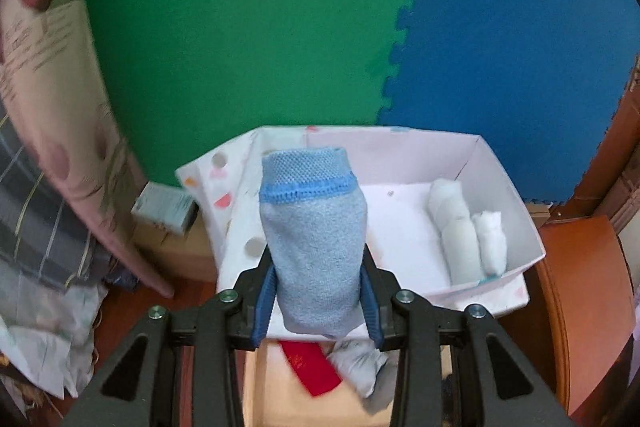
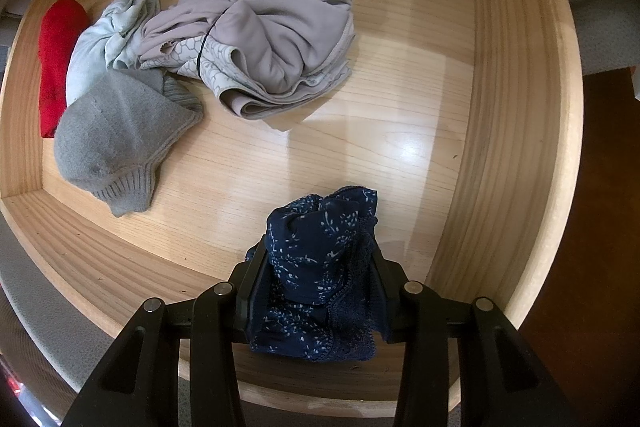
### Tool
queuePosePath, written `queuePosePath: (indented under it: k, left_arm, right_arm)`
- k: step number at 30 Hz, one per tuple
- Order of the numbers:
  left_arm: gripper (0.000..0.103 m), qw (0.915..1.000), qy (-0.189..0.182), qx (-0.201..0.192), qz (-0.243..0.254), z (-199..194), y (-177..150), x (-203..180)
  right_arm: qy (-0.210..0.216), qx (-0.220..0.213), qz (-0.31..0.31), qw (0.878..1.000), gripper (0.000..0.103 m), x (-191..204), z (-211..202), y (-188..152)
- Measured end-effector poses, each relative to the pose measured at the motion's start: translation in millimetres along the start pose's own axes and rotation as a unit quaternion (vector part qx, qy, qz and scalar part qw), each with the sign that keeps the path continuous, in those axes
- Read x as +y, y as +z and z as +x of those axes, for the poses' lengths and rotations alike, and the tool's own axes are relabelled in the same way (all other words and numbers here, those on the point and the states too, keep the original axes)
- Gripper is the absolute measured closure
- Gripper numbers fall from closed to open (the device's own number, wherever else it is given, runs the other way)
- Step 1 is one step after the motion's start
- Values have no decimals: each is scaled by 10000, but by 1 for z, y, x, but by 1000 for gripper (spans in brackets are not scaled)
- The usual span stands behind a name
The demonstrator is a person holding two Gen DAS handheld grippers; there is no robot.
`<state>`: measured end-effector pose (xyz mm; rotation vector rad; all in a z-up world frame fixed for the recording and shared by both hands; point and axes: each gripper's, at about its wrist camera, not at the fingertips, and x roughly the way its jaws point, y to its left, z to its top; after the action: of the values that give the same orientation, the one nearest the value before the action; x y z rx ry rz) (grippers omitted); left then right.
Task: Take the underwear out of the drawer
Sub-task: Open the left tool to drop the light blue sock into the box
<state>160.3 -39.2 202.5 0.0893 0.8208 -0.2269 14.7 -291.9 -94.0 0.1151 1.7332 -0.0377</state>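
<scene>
Pale wood — the drawer (image 2: pixel 500 107), open, seen from straight above in the right wrist view. Nearest, the right gripper (image 2: pixel 318 267) pinches a navy underwear piece (image 2: pixel 320 267) with a small white sprig print and lace edging; the bundle is bunched between the two black fingers, over the near part of the drawer floor. Farther in and to the left lies a grey knit garment (image 2: pixel 116 139) with ribbed cuffs. Beyond it, a pale blue crumpled piece (image 2: pixel 108 39), and against the left wall a red folded item (image 2: pixel 56 67). To the right of these, at the far middle, a taupe bundle (image 2: pixel 256 43) tied round with a thin dark band.

Left wrist view: the left gripper (image 1: pixel 318 291) is pressed onto a grey-blue rolled garment (image 1: pixel 316 247) with a bright blue stitched band and mesh top — held upright, clear of the drawer. Under the fingers, a red piece (image 1: pixel 312 371) and a pale crumpled one (image 1: pixel 360 363) show. Just behind the roll stands a white paper box (image 1: pixel 500 179) holding three white rolled items (image 1: pixel 464 227) at its right side. Left of the box, a small carton (image 1: pixel 166 207). Farthest, a green foam mat (image 1: pixel 240 27) joined to a blue foam mat (image 1: pixel 520 47).
</scene>
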Motion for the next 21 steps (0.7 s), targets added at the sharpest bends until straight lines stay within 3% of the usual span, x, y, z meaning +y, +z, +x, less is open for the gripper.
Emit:
queuePosePath:
  k: [5,11,21]
  left_arm:
    - [66,9994,-30,209,291,34,13,-25]
    - [66,9974,47,445,570,68,6,-45]
    - [61,9952,208,607,737,87,-5,-59]
  right_arm:
    - [-4,-6,36,10000,65,0,-3,-1]
    - [-6,-8,39,10000,65,-1,-3,-2]
    - [-12,-9,35,10000,65,-2,-3,-2]
